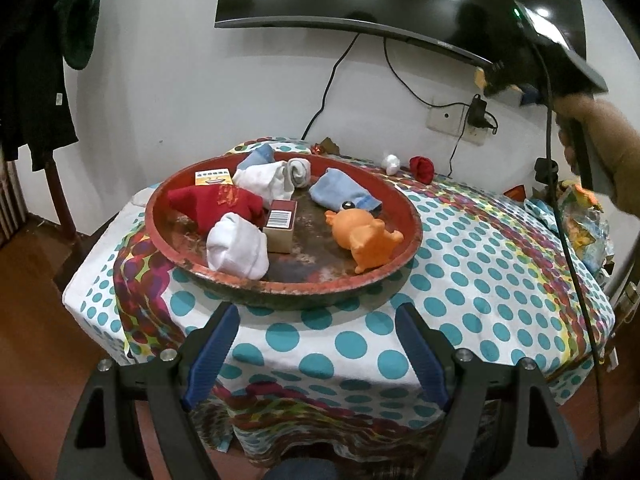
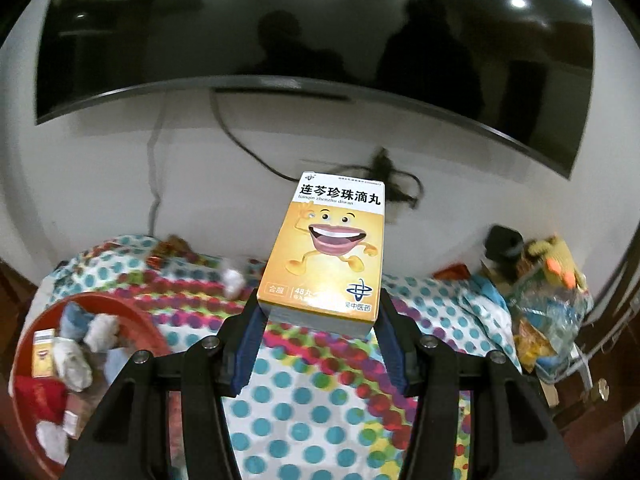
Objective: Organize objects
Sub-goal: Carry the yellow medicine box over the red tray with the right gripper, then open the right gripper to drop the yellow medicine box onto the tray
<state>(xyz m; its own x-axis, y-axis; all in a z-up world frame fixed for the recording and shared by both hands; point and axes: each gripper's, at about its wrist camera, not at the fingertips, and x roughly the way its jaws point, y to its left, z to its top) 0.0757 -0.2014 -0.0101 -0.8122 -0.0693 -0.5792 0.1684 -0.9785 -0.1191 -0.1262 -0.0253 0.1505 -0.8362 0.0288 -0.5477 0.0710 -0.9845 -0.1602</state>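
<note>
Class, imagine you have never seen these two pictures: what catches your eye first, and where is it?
The yellow medicine box with a grinning cartoon mouth, clamped in the right hand-held gripper above the dotted tablecloth. Next, the red tray on the table, holding rolled socks and an orange toy pig.

Crowded tray [image 1: 404, 216]; open cloth [image 1: 480, 272] alongside

Tablecloth [image 1: 460, 280]: white with teal dots, multicolour dotted bands. Round tray [image 1: 414, 236]: red rim, worn dark base. Toy [image 1: 366, 240]: orange. Socks: white [image 1: 236, 248], red [image 1: 216, 202], light blue [image 1: 340, 194]. Medicine box [image 2: 332, 248]: yellow-orange, white top band, black characters, cartoon mouth. Gripper pads [image 1: 420, 356]: blue.
</note>
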